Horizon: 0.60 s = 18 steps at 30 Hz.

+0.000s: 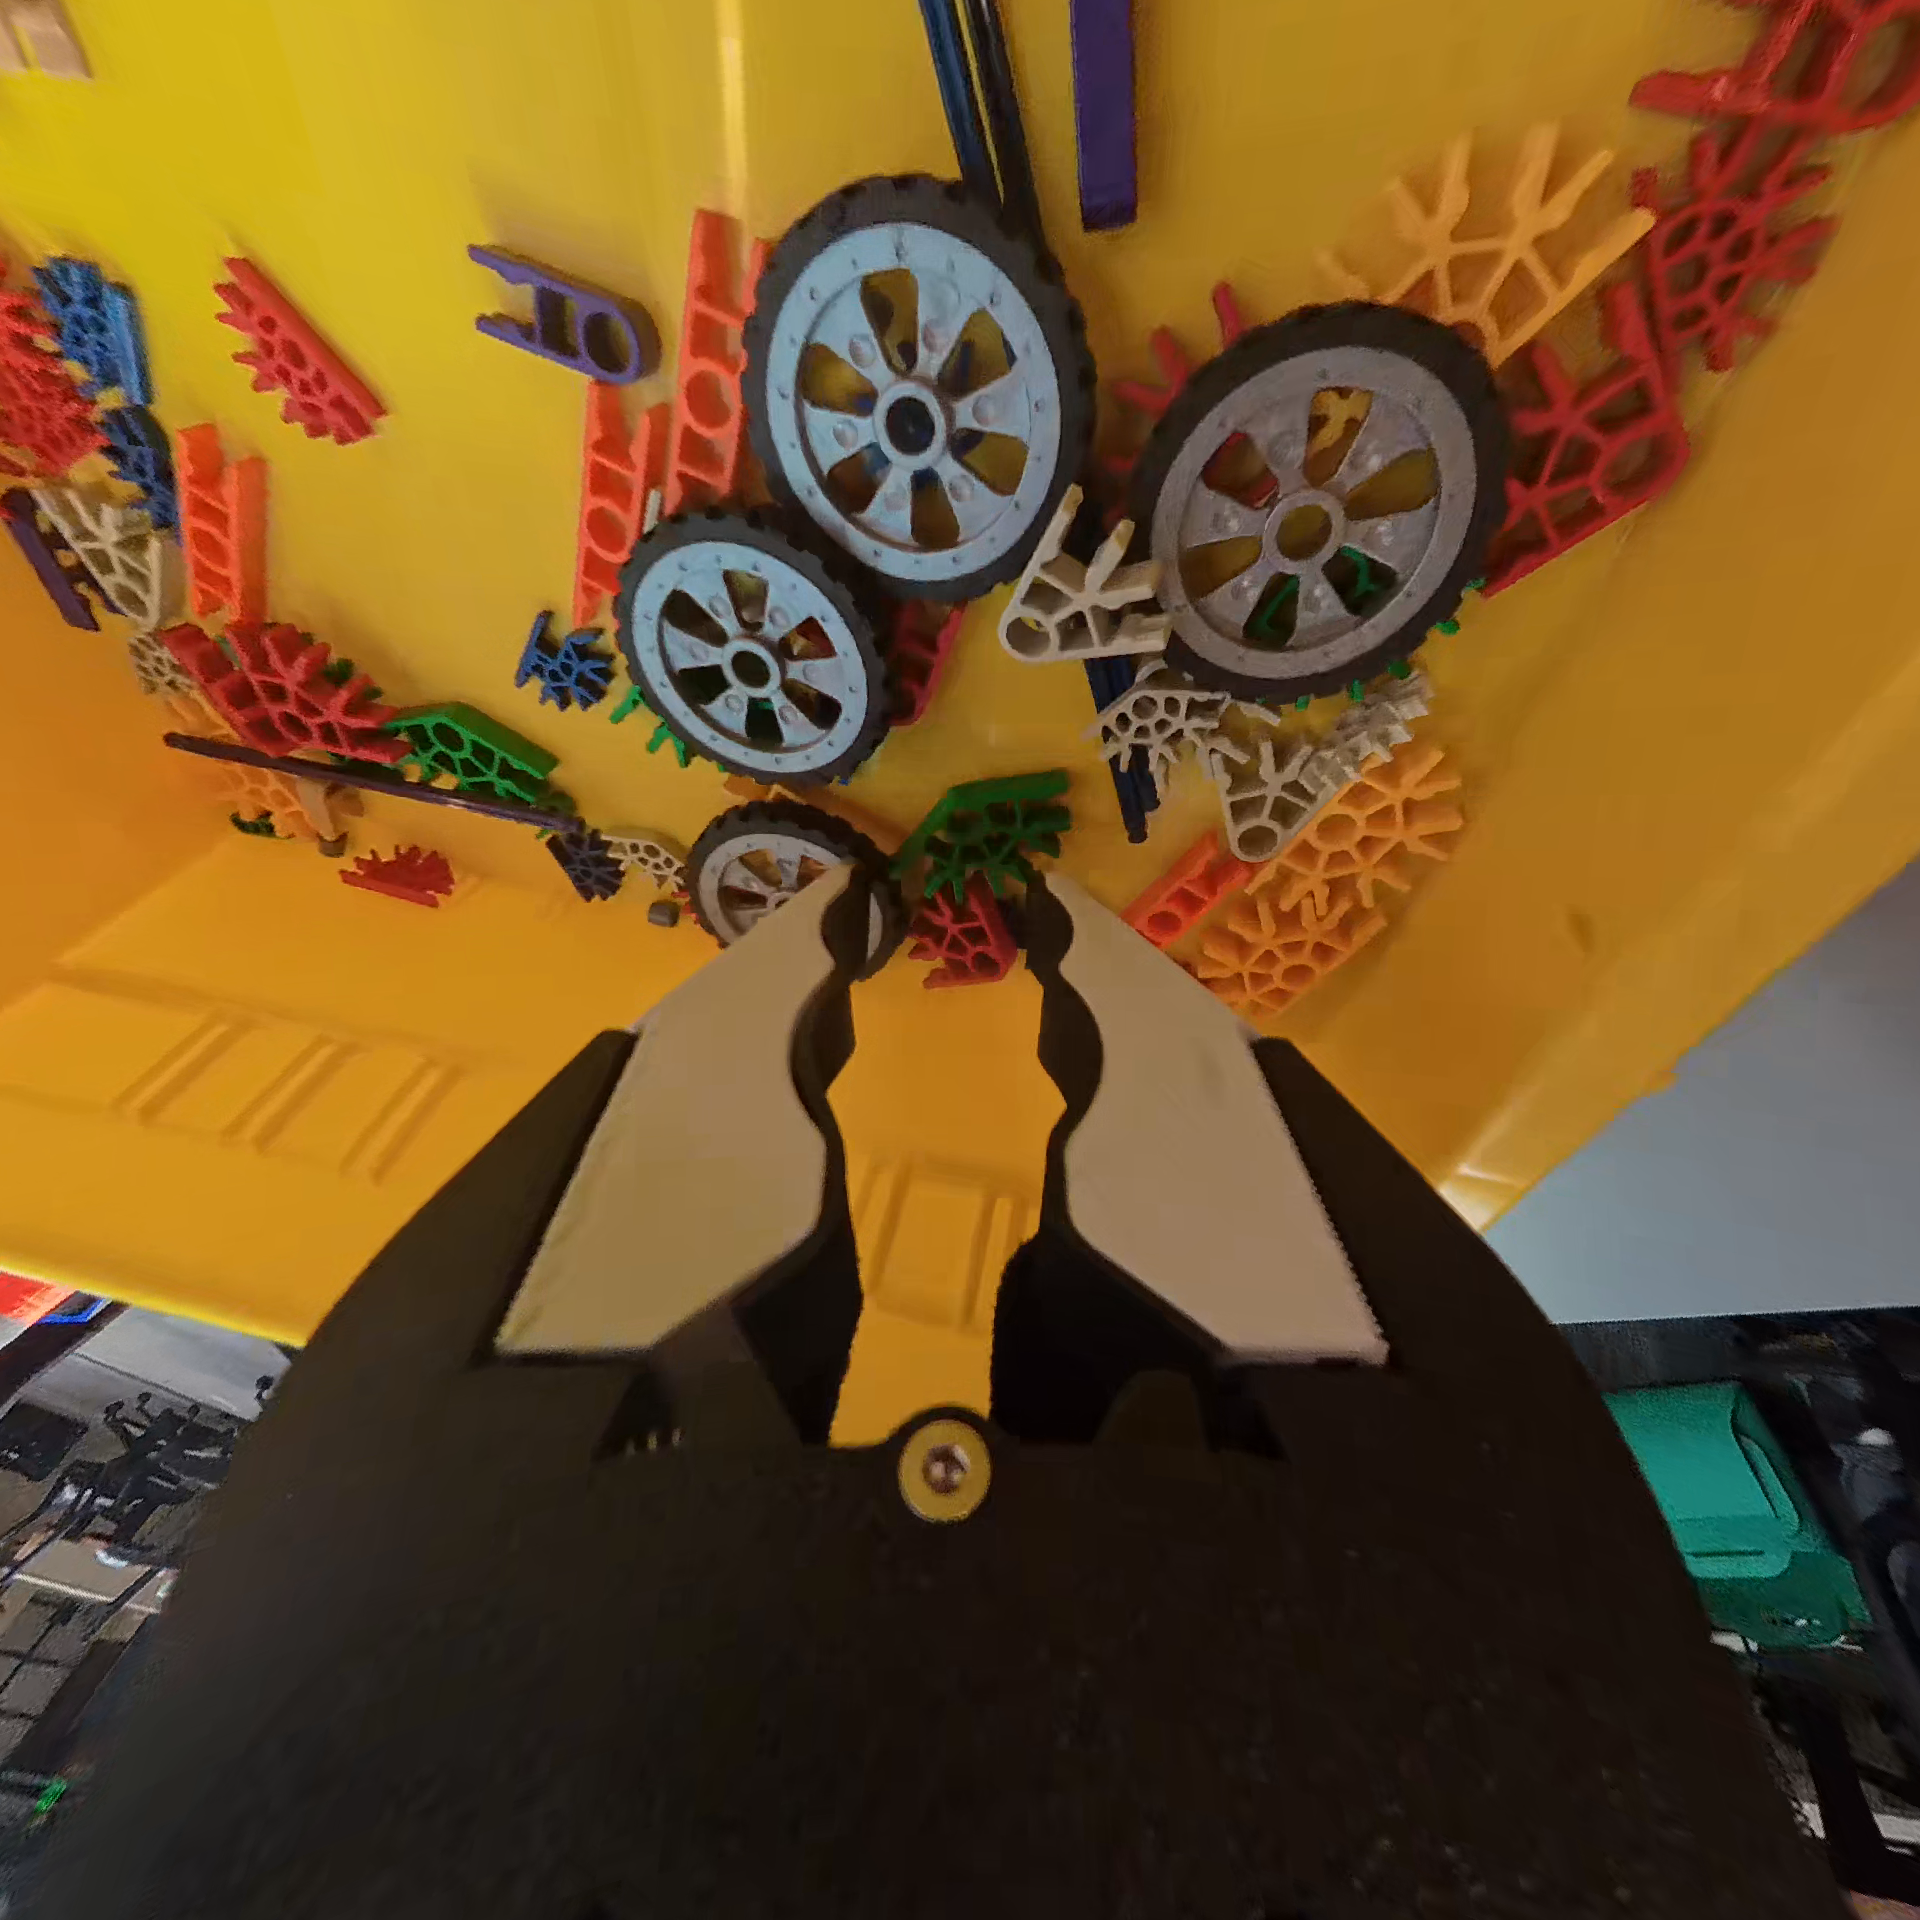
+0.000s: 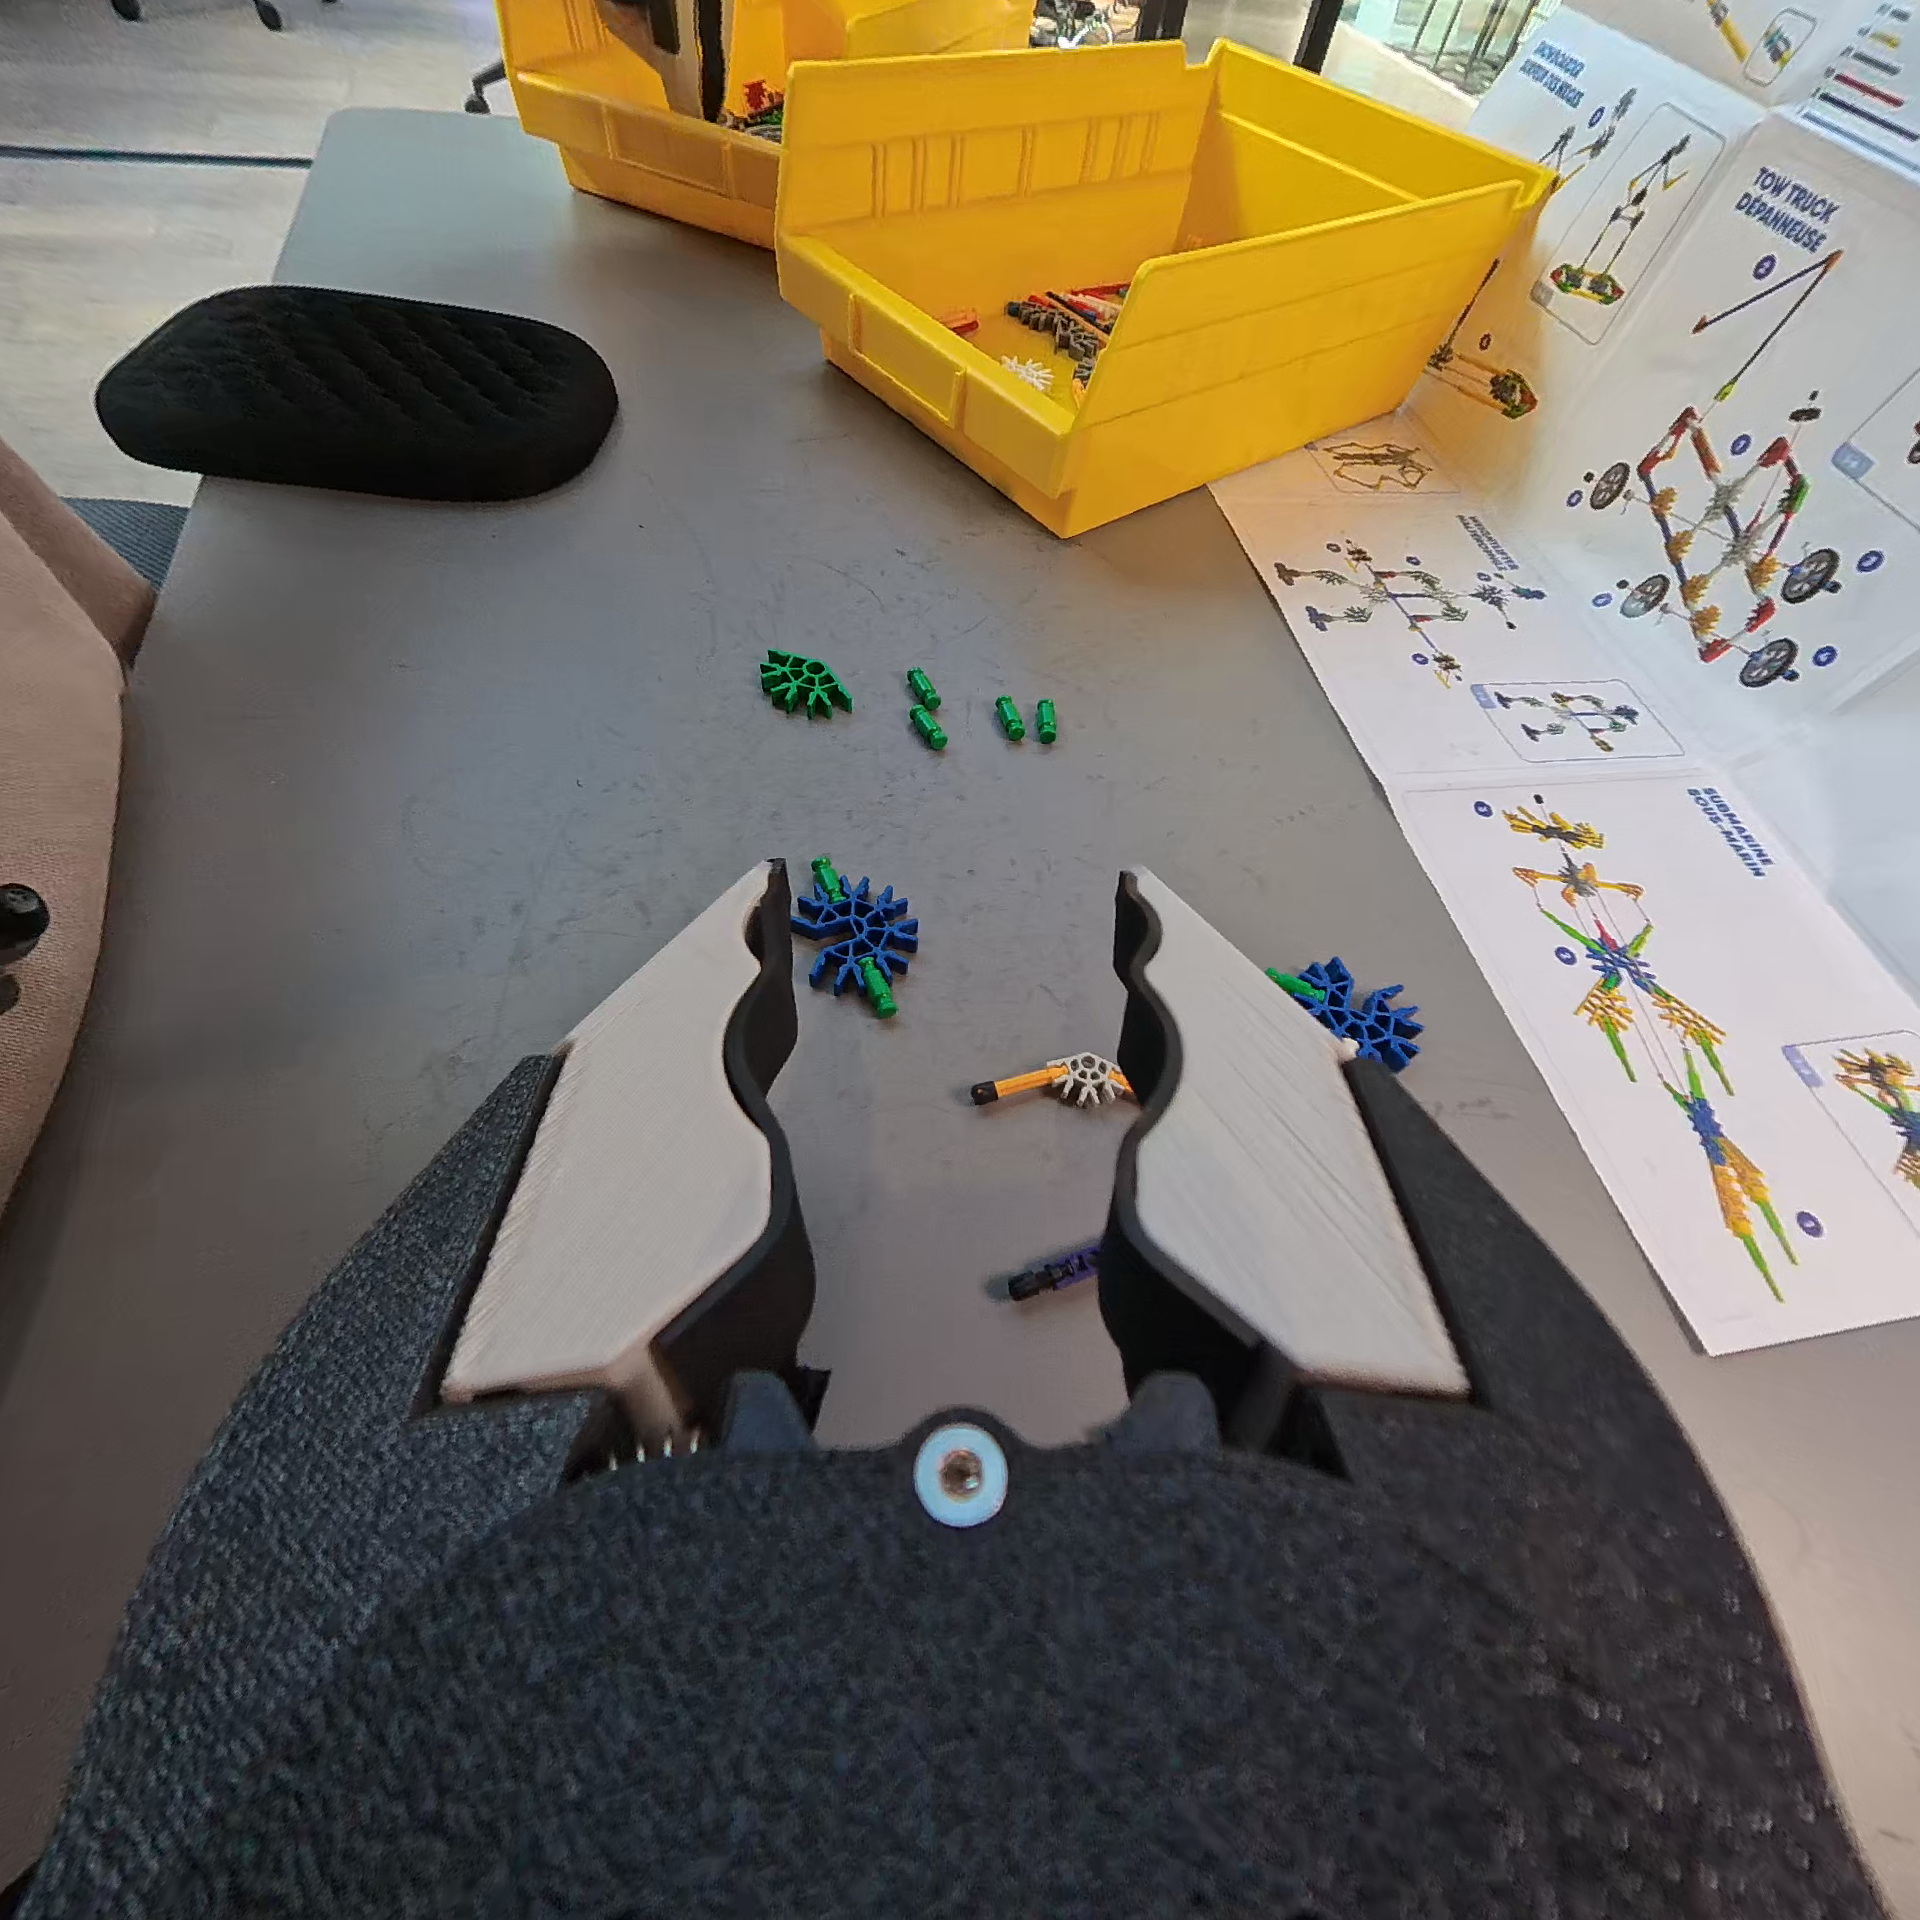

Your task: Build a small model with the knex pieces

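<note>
My left gripper (image 1: 940,914) gapes empty inside the yellow bin (image 1: 364,1039), tips beside a small wheel (image 1: 769,873) and green connector (image 1: 987,831). My right gripper (image 2: 945,883) hangs open, empty, over the table (image 2: 468,779); a blue connector (image 2: 854,930) lies between its tips.

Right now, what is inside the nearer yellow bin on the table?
The nearer yellow bin holds a small pile of mixed connectors and rods and one white connector. Its front wall hides the rest of the floor.

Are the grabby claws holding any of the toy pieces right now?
No, both are empty. The left gripper is open inside the yellow bin, its tips by a small wheel. The right gripper hangs open above the grey table.
</note>
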Available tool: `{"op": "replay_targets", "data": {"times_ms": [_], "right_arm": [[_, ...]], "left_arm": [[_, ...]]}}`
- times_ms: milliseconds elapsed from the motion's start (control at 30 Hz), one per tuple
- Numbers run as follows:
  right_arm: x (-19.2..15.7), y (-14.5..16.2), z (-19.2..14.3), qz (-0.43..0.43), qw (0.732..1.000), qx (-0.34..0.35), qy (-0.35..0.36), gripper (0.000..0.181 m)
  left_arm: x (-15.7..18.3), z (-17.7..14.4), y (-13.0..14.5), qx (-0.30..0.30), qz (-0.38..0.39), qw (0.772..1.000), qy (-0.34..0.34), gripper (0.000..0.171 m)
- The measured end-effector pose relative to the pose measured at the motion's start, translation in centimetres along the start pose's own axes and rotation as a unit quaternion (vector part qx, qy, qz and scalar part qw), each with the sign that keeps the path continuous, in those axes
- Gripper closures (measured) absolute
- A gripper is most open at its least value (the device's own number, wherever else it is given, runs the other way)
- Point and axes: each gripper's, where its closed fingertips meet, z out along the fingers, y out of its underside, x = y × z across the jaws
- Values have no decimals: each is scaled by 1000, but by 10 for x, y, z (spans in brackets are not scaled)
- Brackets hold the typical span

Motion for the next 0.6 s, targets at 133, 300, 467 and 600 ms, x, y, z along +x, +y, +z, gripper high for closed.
{"op": "replay_targets", "data": {"times_ms": [133,300,467,600], "right_arm": [[0,1,0,0,1000,-1,0,120],[-1,2,1,-3,1000,-4,-1,120],[-1,3,2,-3,1000,-6,-1,121],[0,4,2,0,1000,-7,-1,121]], "left_arm": [[1,-2,-6,13,4,1000,11,171],[1,-5,-11,32,15,999,0,171],[10,-4,-10,30,9,999,33,143],[10,5,-10,33,-2,998,50,139]]}}
